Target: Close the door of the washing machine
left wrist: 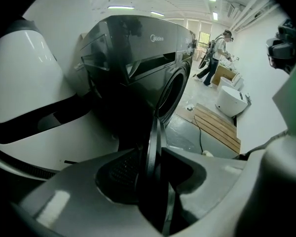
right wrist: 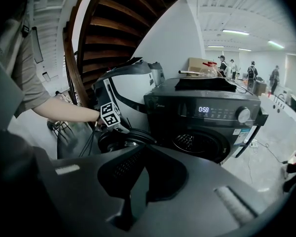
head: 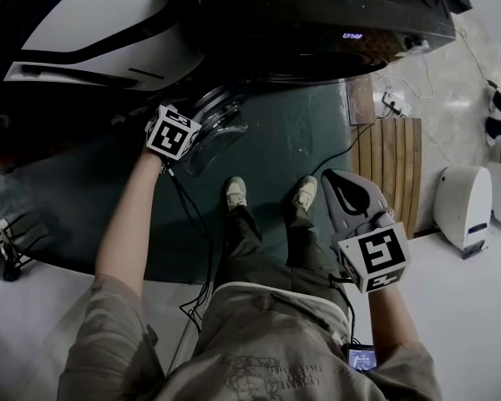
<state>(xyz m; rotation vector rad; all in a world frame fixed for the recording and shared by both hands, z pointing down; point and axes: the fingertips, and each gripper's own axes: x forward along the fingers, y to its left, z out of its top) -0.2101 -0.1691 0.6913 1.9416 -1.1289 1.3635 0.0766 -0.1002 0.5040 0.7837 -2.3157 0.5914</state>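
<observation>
Right up close, the right hand-held gripper (head: 336, 184) hangs beside the person's right leg. Its jaws are drawn together with nothing between them, and it sits well apart from the machine. Down below, 2 pale shoes (head: 235, 192) stand on a dark green floor mat (head: 309, 132).

Over on the other side, the arm is stretched forward and the left hand-held gripper (left wrist: 155, 154) is clenched on the thin rim of the door (head: 221, 115). The left gripper view shows that rim running edge-on straight up between the 2 jaws. The round glass door stands open, swung well out from the drum opening (right wrist: 197, 143). In the right gripper view it sits to the left of that opening, with the marker cube (right wrist: 110, 115) perched above it.

Behind the door is the dark washing machine (right wrist: 207, 117), its display (right wrist: 203, 109) lit at 0:58 and a round knob (right wrist: 243, 114) at the panel's right end. A white rounded appliance (head: 100, 23) stands just beside the machine. A wooden slat board (head: 391, 165) lies on the floor at the mat's edge, and a small white unit (head: 463, 203) sits near it. Far back in the room, several people (right wrist: 222, 65) are standing.
</observation>
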